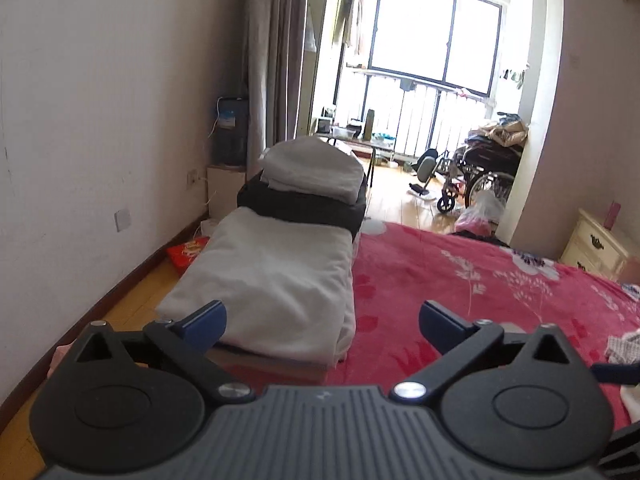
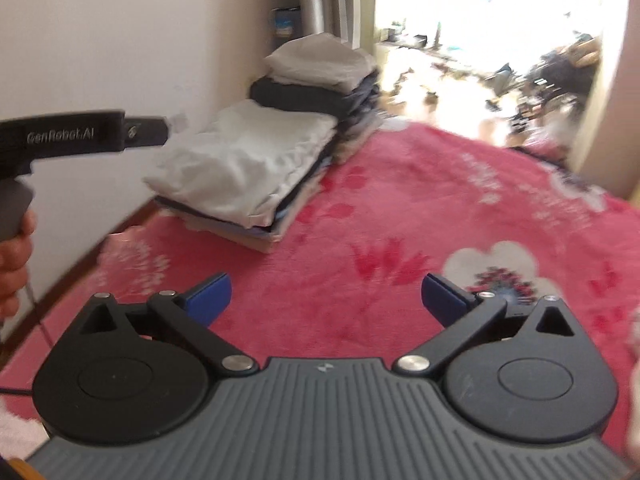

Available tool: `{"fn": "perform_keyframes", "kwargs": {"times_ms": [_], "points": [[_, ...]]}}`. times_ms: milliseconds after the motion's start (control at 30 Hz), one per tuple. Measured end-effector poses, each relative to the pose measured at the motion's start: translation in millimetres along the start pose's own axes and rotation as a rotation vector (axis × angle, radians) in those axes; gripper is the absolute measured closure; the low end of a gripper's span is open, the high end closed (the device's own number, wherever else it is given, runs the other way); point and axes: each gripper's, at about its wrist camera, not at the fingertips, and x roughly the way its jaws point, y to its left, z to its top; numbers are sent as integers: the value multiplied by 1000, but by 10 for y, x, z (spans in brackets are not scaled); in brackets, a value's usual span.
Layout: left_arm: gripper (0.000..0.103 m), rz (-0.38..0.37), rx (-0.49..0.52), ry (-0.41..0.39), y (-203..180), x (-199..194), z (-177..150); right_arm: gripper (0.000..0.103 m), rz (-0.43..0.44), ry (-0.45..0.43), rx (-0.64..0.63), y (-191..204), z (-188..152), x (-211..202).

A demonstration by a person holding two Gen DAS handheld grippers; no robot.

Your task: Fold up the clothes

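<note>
In the left wrist view, the left gripper point(image 1: 322, 326) has its 2 blue-tipped fingers point(image 1: 208, 322) spread wide with nothing between them, held above the near edge of a bed covered by a red floral blanket point(image 1: 460, 280). At 12 o'clock from the claw, along the blanket's left edge, lies a near stack of folded clothes point(image 1: 272, 280) topped by a pale grey garment; directly beyond it at 12 o'clock stands a taller far stack point(image 1: 308, 188) with dark layers and a light grey fold on top. A small crumpled garment point(image 1: 622, 344) lies at 3 o'clock at the picture's right edge. A wheelchair point(image 1: 480, 172) stands at 1 o'clock on the wooden floor near a bright window point(image 1: 432, 36). In the right wrist view, which is somewhat blurred, the right gripper point(image 2: 326, 300) is likewise wide open and empty, over the same blanket point(image 2: 420, 208). Both stacks sit at 11 o'clock, the near one point(image 2: 248, 168) in front of the far one point(image 2: 320, 76), against the white wall point(image 2: 120, 32). At 9 o'clock a person's hand point(image 2: 14, 264) grips the handle of the other gripper's black body.
</note>
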Motion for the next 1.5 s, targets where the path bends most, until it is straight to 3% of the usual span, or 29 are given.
{"fn": "perform_keyframes", "kwargs": {"times_ms": [300,533,733,1000,1500], "points": [[0,50,-18,33,143,-136,-220,1,-28,39,-29,310,-141,-74],[0,103,-8,32,160,-128,-240,1,-22,80,11,380,-120,14],[0,126,-18,79,153,-50,-250,1,-36,98,19,439,-142,110],[0,179,65,21,29,-123,-248,1,-67,76,36,444,-146,97],[0,178,105,47,-24,-232,-260,1,-116,42,19,435,-142,35]]}}
